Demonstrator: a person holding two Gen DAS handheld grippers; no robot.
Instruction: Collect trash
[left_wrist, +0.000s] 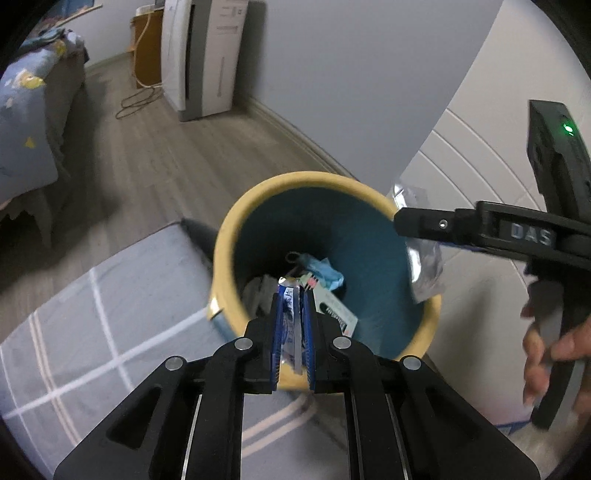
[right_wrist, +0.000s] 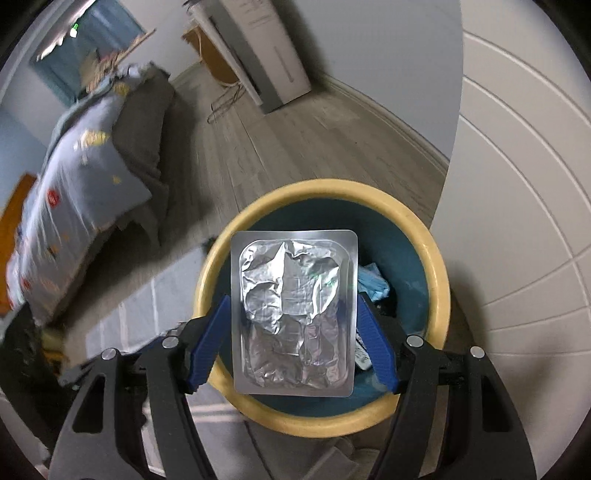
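Note:
A trash bin (left_wrist: 236, 229) with a yellow rim and teal inside stands on the floor; it also shows in the right wrist view (right_wrist: 439, 295). Several scraps lie in it, among them a blue crumpled piece (left_wrist: 325, 271). My left gripper (left_wrist: 292, 295) is shut on a thin blue-and-white wrapper (left_wrist: 290, 328), held over the bin's near rim. My right gripper (right_wrist: 293, 306) holds a silver foil packet (right_wrist: 293, 314) between its blue pads, flat over the bin's mouth. In the left wrist view the right gripper (left_wrist: 417, 225) reaches in from the right above the far rim.
A grey checked rug (left_wrist: 92, 332) lies left of the bin. A white panelled door (left_wrist: 480, 177) is on the right. A bed with patterned bedding (right_wrist: 81, 192) stands to the left. A white appliance (left_wrist: 203, 55) and cables stand by the far wall.

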